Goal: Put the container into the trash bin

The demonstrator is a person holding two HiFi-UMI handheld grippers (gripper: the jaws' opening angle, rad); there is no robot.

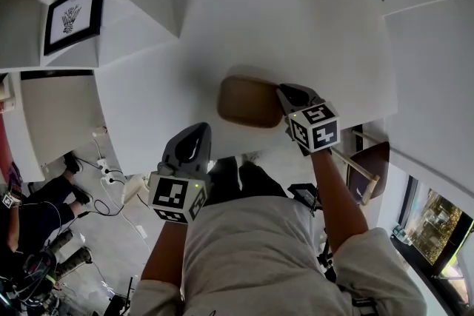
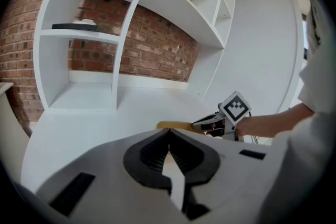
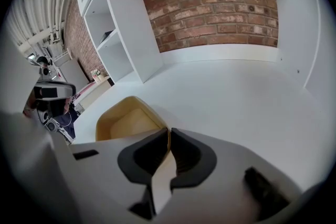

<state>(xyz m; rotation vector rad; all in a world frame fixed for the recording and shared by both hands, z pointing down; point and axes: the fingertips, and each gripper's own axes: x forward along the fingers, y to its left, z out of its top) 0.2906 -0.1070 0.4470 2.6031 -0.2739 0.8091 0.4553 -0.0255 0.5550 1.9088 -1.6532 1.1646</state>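
A tan, rounded container (image 1: 248,101) sits empty on the white table (image 1: 296,26) close to its near edge. My right gripper (image 1: 284,93) is shut on the container's right rim; in the right gripper view the rim (image 3: 157,118) runs in between the closed jaws of that gripper (image 3: 168,131). My left gripper (image 1: 198,131) hangs at the table's front edge, left of the container and apart from it, shut with nothing in it. The left gripper view looks past its own tips (image 2: 169,132) to the container (image 2: 176,125) and the right gripper (image 2: 216,121). No trash bin is in view.
White shelving (image 2: 94,34) stands along a brick wall (image 3: 215,2) behind the table. A framed picture (image 1: 72,17) leans at the far left. A wooden chair (image 1: 364,168) stands at the right, cables (image 1: 111,181) lie on the floor, and a person (image 1: 33,214) sits at lower left.
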